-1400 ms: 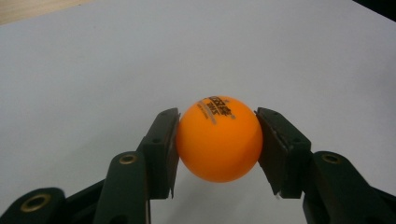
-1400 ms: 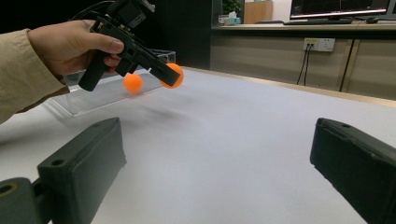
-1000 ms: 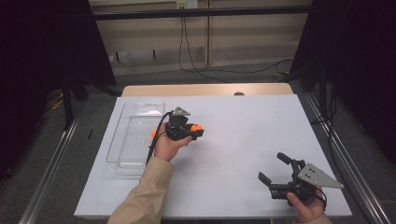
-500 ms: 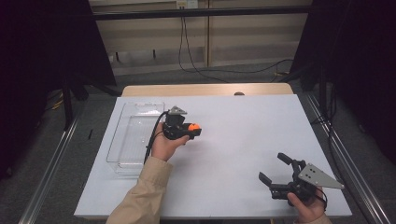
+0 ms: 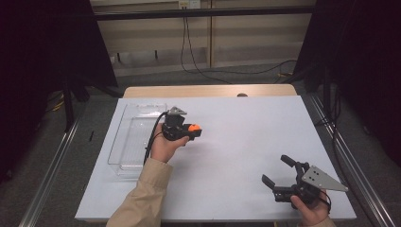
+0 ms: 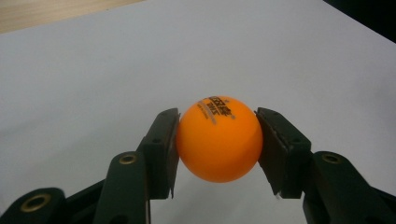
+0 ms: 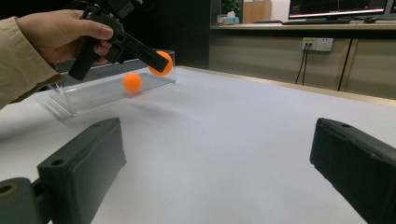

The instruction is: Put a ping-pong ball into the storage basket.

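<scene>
An orange ping-pong ball (image 6: pixel 218 138) with black print is clamped between the two black pads of my left gripper (image 6: pixel 217 122), held above the white table. From above, that left gripper (image 5: pixel 190 131) and its ball (image 5: pixel 195 128) hover just right of a clear plastic tray (image 5: pixel 124 142). The right gripper view shows the same held ball (image 7: pixel 161 63) over the tray's near end, and a second orange ball (image 7: pixel 132 81) that appears to lie inside the tray (image 7: pixel 88 95). My right gripper (image 5: pixel 276 171) rests low at the table's front right, jaws wide apart with nothing between them.
The white table top (image 5: pixel 246 127) stretches between the two hands. A wooden strip (image 5: pixel 208 91) runs along its far edge, with dark curtains on both sides. A cable trails from the left gripper over the tray's right wall.
The left hand has drifted slightly farther from the person and toward the tray, with the ball still in its jaws. The right gripper has stayed where it was.
</scene>
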### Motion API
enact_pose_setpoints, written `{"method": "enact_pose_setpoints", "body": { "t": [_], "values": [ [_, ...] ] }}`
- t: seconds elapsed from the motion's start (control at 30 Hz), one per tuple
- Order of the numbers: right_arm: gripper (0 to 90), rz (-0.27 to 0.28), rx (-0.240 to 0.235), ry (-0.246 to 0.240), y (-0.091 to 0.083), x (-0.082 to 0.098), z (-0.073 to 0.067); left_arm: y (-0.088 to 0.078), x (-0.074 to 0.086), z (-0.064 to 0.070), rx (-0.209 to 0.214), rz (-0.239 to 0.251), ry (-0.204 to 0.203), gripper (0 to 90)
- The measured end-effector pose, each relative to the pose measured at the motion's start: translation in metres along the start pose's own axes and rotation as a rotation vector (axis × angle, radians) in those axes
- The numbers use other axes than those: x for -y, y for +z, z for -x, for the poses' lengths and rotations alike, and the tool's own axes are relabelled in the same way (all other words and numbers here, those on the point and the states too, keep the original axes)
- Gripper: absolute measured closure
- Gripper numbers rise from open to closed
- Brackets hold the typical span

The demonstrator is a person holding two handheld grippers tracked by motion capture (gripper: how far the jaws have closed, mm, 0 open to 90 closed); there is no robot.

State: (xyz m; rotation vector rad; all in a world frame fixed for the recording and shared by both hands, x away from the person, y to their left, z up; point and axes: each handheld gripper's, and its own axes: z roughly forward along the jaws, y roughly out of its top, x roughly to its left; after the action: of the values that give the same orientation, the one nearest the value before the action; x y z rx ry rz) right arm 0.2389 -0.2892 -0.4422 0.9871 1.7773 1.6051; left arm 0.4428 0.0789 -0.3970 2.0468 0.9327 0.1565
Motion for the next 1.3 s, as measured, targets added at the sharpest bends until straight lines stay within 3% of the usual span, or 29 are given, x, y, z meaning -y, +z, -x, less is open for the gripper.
{"method": "enact_pose_setpoints", "body": {
  "t": [0.77, 1.3],
  "values": [
    [2.3, 0.000, -0.002, -0.001, 0.000, 0.000, 0.000, -0.012, -0.002, -0.006, 0.000, -0.008, -0.013, 51.0],
    [2.3, 0.003, -0.002, -0.002, 0.000, 0.000, -0.001, -0.023, -0.005, -0.009, -0.009, 0.019, -0.043, 51.0]
  ]
}}
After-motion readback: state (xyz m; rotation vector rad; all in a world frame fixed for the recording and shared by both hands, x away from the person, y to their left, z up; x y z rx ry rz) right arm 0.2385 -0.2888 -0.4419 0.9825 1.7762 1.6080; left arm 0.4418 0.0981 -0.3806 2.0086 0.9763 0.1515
